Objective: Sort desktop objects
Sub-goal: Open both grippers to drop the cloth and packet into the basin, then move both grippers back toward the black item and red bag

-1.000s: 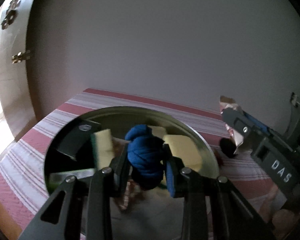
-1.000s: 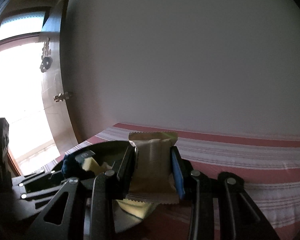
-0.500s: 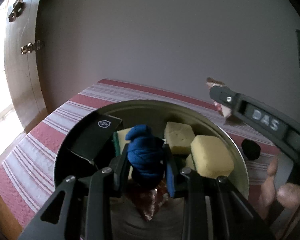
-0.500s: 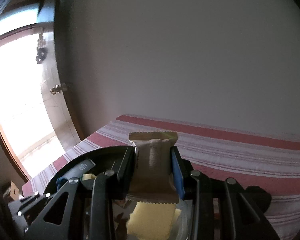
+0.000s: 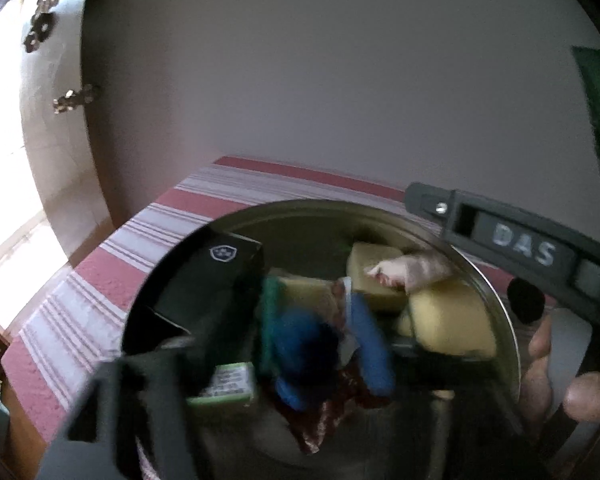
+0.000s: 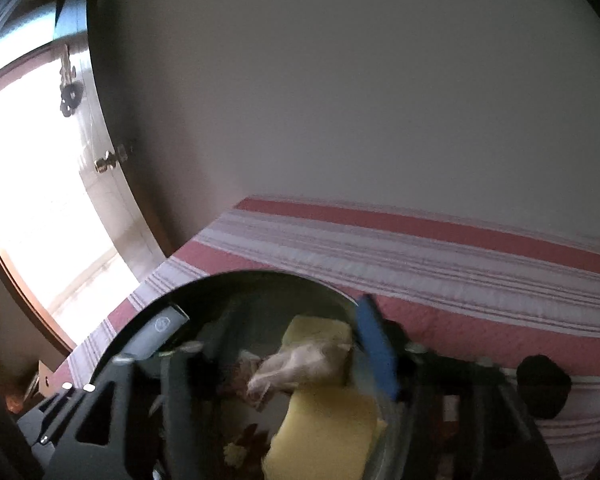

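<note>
Opening over the metal bowl [image 5: 500, 292], both grippers: left gripper [image 5: 300, 344] spreading around the blue yarn ball [image 5: 304, 344], right gripper [image 6: 292, 344] spreading, snack packet [image 6: 304, 360] loose between, atop sponges [image 6: 324, 436].

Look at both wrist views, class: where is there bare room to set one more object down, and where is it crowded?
Free: the striped cloth between the round bowl's rim and the wall, and the strip left of the bowl toward the table edge. Crowded: inside the bowl, where the black box, yellow sponges, blue bundle and beige packet pile together under both opening tongs.
</note>
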`<action>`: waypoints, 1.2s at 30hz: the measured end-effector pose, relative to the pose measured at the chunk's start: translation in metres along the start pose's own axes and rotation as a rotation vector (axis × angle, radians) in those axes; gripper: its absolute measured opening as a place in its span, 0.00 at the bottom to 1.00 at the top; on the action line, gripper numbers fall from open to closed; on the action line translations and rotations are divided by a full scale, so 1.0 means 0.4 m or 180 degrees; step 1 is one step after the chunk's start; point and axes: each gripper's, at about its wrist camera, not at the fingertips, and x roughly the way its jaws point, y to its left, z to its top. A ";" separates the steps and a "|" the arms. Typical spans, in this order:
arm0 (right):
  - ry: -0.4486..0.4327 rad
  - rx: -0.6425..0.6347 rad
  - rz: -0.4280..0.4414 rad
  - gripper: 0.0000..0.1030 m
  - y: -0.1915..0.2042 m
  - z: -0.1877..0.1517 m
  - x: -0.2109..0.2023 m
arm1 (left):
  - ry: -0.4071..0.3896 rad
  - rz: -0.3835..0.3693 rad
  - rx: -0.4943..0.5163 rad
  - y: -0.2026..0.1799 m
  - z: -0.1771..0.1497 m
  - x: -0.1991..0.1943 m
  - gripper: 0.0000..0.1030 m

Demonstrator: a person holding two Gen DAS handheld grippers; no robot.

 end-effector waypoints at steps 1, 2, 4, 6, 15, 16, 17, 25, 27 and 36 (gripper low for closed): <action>-0.0083 0.0018 -0.0001 0.66 0.000 -0.001 -0.009 | -0.0060 0.0030 -0.0038 0.003 0.001 -0.009 0.84; -0.0153 0.0034 -0.0008 0.67 -0.002 -0.004 -0.021 | -0.0088 0.0052 -0.0057 0.004 0.001 -0.013 0.92; -0.0232 0.0049 -0.0008 0.71 -0.008 -0.008 -0.036 | -0.0116 0.0095 -0.0065 0.003 -0.002 -0.018 0.96; -0.0317 0.0066 -0.0029 0.72 -0.017 -0.014 -0.053 | -0.0106 0.0117 -0.0038 -0.001 -0.002 -0.015 0.96; -0.0661 0.0159 -0.0079 0.79 -0.041 -0.041 -0.124 | -0.0124 0.0210 -0.0011 -0.004 -0.004 -0.019 0.98; -0.0699 0.0149 -0.0094 0.80 -0.043 -0.045 -0.131 | -0.0132 0.0217 -0.0015 -0.005 -0.005 -0.019 0.99; -0.0759 0.0120 -0.0121 0.81 -0.044 -0.051 -0.141 | -0.0153 0.0223 -0.0018 -0.006 -0.006 -0.023 1.00; -0.1216 0.0112 -0.0350 0.88 -0.085 -0.088 -0.218 | -0.0364 0.0187 -0.0015 -0.040 -0.027 -0.060 1.00; -0.1227 0.0129 -0.0409 0.89 -0.097 -0.094 -0.224 | -0.0405 0.0225 0.0001 -0.049 -0.030 -0.068 1.00; -0.1202 0.0202 -0.0641 0.89 -0.148 -0.133 -0.245 | -0.0750 0.0275 -0.0009 -0.073 -0.087 -0.109 0.99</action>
